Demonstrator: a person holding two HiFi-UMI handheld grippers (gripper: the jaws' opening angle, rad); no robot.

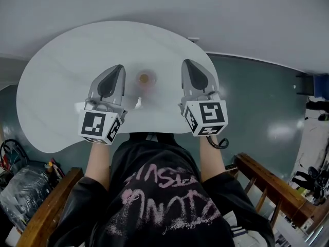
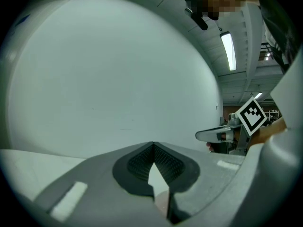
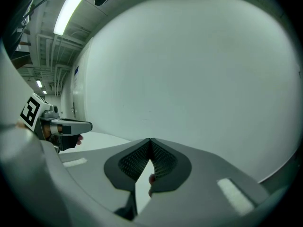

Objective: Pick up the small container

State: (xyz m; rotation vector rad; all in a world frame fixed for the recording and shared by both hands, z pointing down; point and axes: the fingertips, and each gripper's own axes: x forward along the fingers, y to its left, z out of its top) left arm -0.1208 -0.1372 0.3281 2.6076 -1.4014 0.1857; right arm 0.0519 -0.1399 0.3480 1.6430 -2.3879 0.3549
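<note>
From the head view, the white table (image 1: 61, 86) has a rounded outline, its far edge curving close to the grey wall and its near edge running just under the two marker cubes, where the person's dark-shirted torso stands against it. The small container (image 1: 145, 78), blurred and round with a brownish top, sits on the table between the two grippers and slightly beyond their middles, apart from both, with bare tabletop around it. The left gripper (image 1: 119, 68) and the right gripper (image 1: 186, 63) are held side by side over the near part of the table, both pointing away from the person, each well inside the table's edges. Dark green floor (image 1: 257, 102) opens to the right of the table, a wooden rail (image 1: 267, 187) crosses the lower right corner, and another runs at the lower left beside some clutter. In the left gripper view, the left gripper (image 2: 153, 145) has its jaws brought together at the tips with nothing between them. A pale wall fills most of the frame ahead, and the right gripper (image 2: 215, 135) shows at the right edge under a ceiling light (image 2: 228, 50). In the right gripper view, the right gripper (image 3: 150, 141) likewise has its jaws closed tip to tip on nothing. The same pale wall lies ahead, a strip of table (image 3: 102, 138) shows beside the jaws, and the left gripper (image 3: 71, 126) sits at the left edge.
</note>
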